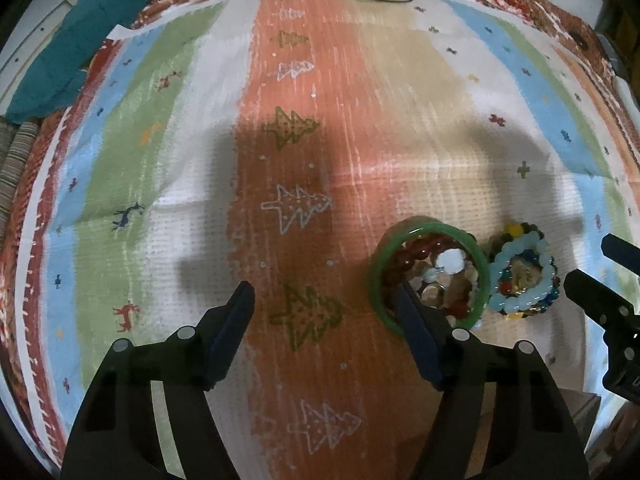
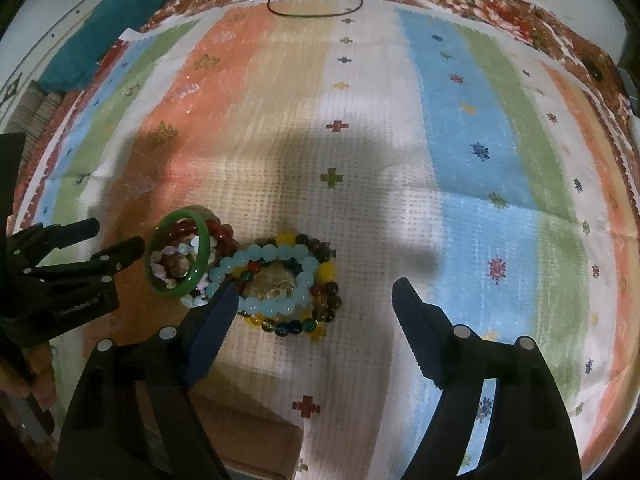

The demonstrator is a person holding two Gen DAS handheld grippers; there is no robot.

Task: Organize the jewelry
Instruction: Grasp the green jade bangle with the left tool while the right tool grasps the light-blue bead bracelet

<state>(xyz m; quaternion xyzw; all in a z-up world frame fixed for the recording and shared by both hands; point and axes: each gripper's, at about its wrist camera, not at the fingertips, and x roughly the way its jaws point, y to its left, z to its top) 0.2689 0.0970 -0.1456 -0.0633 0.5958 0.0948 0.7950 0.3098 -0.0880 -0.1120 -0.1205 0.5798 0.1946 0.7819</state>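
The left gripper is held with its jaws wide apart and nothing between them. The green bangle is seen at the tip of its right finger, above a pile of beads. The right gripper is also spread open; the light blue bead bracelet is lying just ahead of its left finger on the striped cloth.

A glossy, smooth green bangle is seen beside glossy beads, some translucent pale blue. A woven, rough-textured striped cloth is spread beneath them. The left gripper and right gripper are made of matt black plastic, with metal-looking pins. A teal cloth looks soft and matt.
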